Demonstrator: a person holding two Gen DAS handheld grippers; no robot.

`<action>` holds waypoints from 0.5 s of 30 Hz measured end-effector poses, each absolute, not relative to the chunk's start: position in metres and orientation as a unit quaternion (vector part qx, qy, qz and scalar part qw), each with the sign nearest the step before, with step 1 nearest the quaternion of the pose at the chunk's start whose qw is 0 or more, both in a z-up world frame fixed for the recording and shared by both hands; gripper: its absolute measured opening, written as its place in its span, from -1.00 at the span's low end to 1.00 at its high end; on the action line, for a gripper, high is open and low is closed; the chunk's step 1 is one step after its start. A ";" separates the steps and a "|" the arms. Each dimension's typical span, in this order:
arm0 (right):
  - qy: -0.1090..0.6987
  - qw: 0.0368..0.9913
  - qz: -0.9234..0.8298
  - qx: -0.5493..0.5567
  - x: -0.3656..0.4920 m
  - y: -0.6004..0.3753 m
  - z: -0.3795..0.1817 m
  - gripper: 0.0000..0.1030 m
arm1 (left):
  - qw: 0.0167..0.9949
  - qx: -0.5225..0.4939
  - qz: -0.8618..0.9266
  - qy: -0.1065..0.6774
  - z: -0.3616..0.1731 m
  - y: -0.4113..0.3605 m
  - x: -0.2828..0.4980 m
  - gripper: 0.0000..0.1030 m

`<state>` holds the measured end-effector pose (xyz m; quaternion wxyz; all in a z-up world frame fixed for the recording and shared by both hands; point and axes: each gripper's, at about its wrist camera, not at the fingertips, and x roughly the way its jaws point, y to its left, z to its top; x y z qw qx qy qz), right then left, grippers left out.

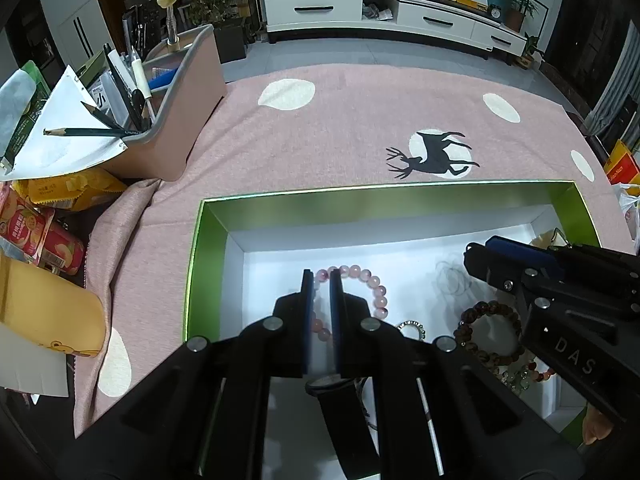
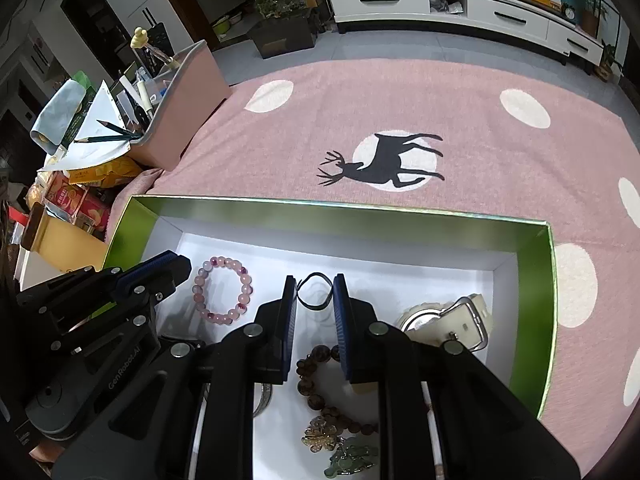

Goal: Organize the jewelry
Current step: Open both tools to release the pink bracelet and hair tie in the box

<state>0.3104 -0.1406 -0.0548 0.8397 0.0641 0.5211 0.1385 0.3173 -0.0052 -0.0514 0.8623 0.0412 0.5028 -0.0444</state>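
Observation:
A green box (image 1: 280, 204) with a white floor holds the jewelry; it also shows in the right wrist view (image 2: 532, 264). My left gripper (image 1: 321, 280) hangs over a pink bead bracelet (image 1: 376, 288), its jaws narrowly apart and empty. The bracelet (image 2: 222, 290) lies flat in the right wrist view. My right gripper (image 2: 314, 284) is open over a black hair tie (image 2: 316, 292), holding nothing. A brown bead bracelet (image 2: 316, 384), a silver ring (image 1: 412, 326), a black-strap watch (image 1: 340, 400), a cream watch (image 2: 452, 320) and jade charms (image 2: 348, 460) lie in the box.
The box sits on a pink cloth (image 1: 340, 132) with white dots and a deer print. A pink organizer bin (image 1: 180, 92) with pens and paper stands at the far left. Snack packets (image 1: 44, 232) and a yellow pouch (image 1: 44, 312) lie left of the box.

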 end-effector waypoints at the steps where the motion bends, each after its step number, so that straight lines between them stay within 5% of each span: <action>1: 0.521 0.840 0.139 0.063 0.310 -0.140 -0.054 -0.65 | 0.862 0.041 -0.044 0.503 -0.051 -0.005 0.317 -0.85; 15: 0.524 0.838 0.131 0.070 0.310 -0.144 -0.053 -0.63 | 0.863 0.040 -0.044 0.501 -0.049 -0.004 0.315 -0.34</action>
